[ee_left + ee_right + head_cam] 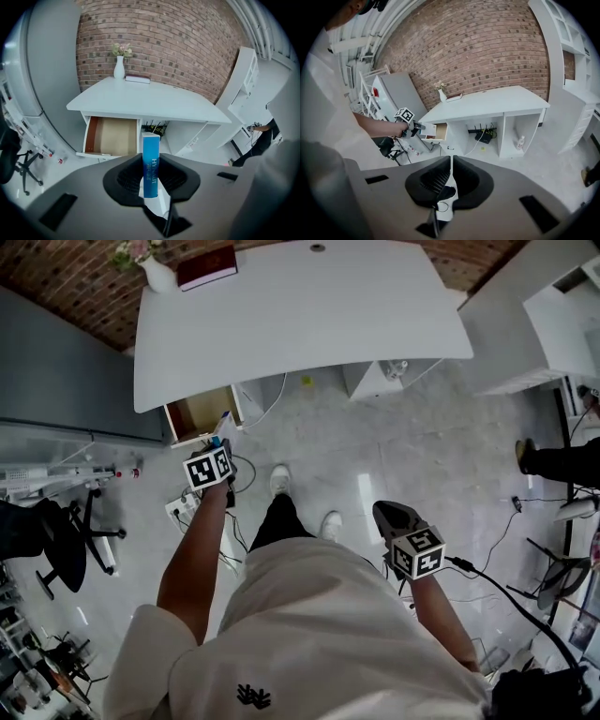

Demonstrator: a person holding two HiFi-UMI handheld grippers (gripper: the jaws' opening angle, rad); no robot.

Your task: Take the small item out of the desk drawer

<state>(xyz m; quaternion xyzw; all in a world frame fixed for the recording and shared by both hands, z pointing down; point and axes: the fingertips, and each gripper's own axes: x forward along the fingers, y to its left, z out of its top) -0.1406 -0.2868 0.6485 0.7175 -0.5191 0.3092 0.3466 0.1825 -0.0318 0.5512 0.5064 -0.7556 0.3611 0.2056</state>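
Blue "HYNAUT" box [150,164] in L fingers [125,177]

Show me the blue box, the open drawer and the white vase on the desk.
blue box [150,161]: left gripper view, middle of its blue front face.
open drawer [112,136]: left gripper view, bare tan floor inside it.
white vase [119,71]: left gripper view, its rounded body.

The person wears a cream short-sleeved shirt [309,634], black trousers [278,519] and white shoes [280,479]; the dark grey left claw [151,157] and right claw [451,161] carry black-and-white marker cubes [208,468].
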